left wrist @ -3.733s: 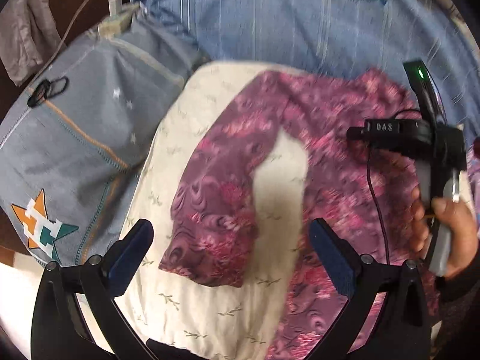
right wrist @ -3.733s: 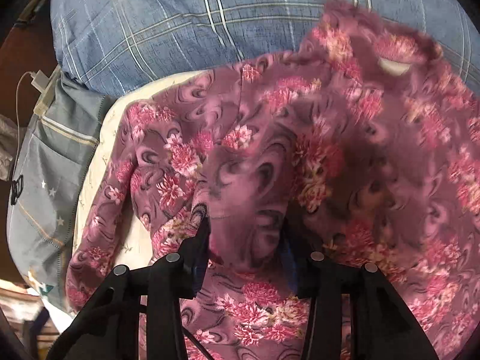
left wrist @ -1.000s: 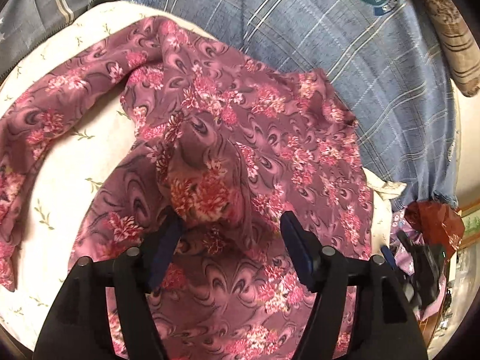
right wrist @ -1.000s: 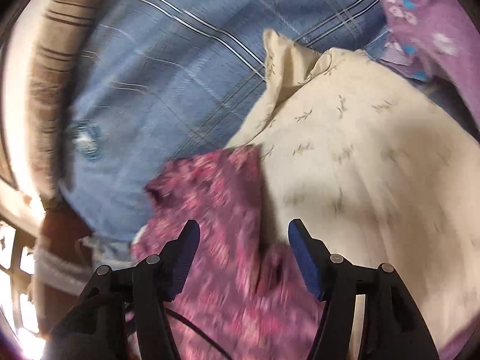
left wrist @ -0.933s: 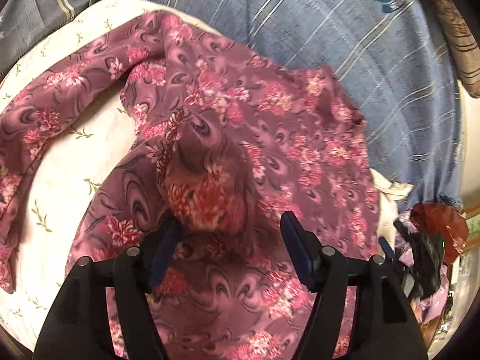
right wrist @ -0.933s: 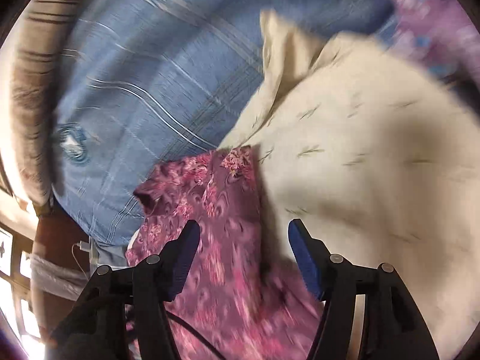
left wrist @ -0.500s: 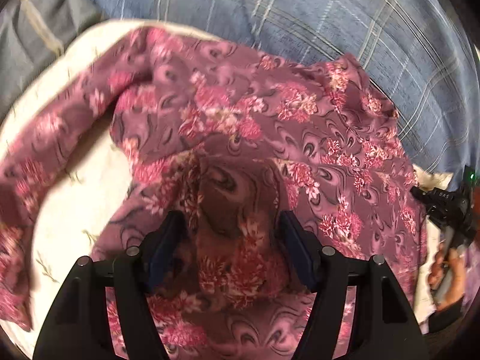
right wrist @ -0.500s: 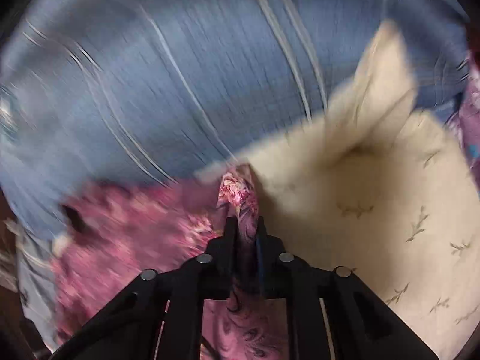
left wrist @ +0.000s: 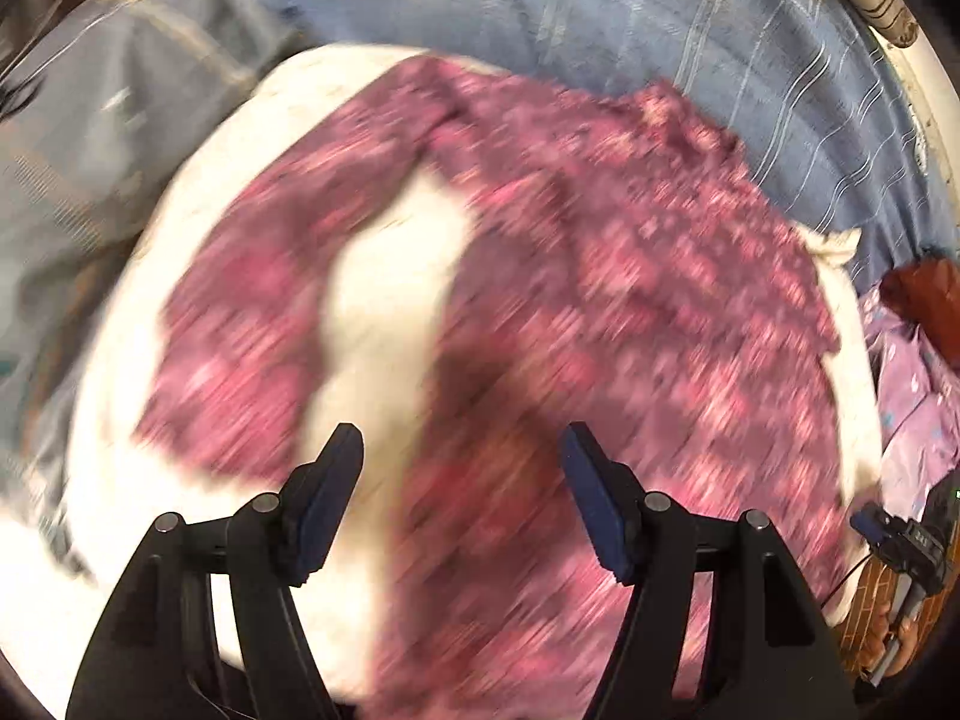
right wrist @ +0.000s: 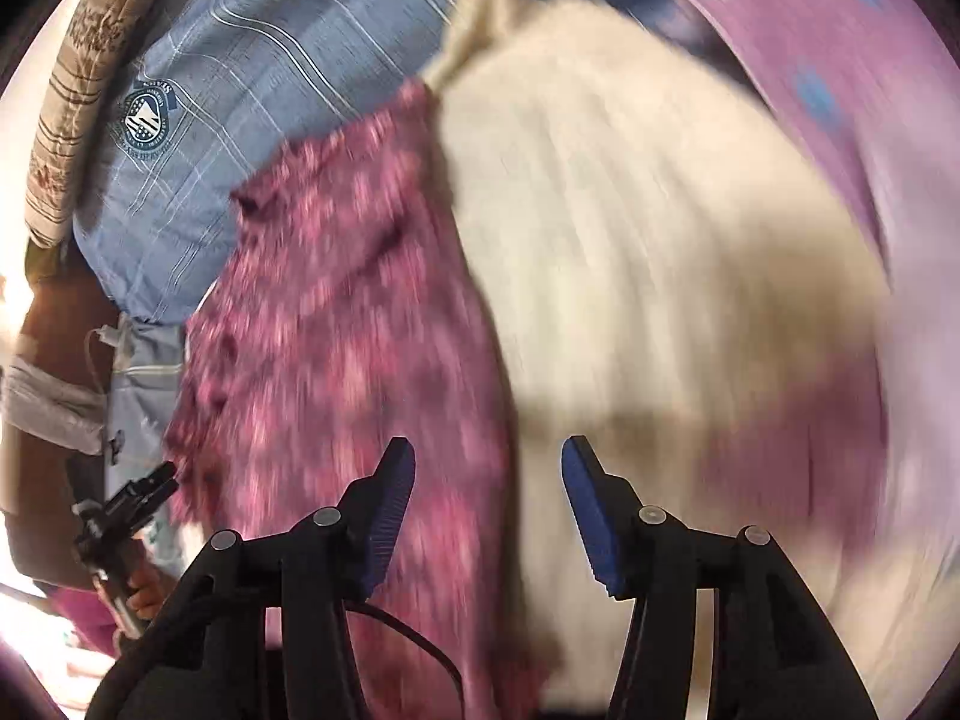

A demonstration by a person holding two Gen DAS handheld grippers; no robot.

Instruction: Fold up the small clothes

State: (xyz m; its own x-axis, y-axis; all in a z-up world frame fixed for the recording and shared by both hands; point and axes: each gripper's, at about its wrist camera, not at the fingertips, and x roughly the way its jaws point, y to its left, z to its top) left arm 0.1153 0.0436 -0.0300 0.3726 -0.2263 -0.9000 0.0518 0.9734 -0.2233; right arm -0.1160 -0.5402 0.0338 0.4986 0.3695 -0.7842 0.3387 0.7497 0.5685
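You are between grasps, by the look of it: the floral trousers [left wrist: 600, 276] lie spread on the cream pillow [left wrist: 390, 300] and no fold shows in them yet, so the step in hand reads as laying out and choosing a hold. Your left claw [left wrist: 459, 504] stands wide with nothing between its blue pads [left wrist: 321, 510], poised above the near end of the trousers, one finger over bare pillow in the gap between the legs, the other over the right-hand leg. Your right claw [right wrist: 486, 510] is wide and empty as well, hanging over the line where the trousers' edge meets the pillow, its left pad over the print and its right pad over cream cloth. Both views are smeared by motion, so seams and hems cannot be made out. The next move, I judge, calls for a claw to close on a leg's hem and carry it across onto the other leg; take a single layer at the edge, not the pillow cover beneath. Beyond the trousers the waist end lies toward the blue plaid bedding [left wrist: 690, 42], and a lilac cloth [right wrist: 840, 90] sits past the pillow's far side.
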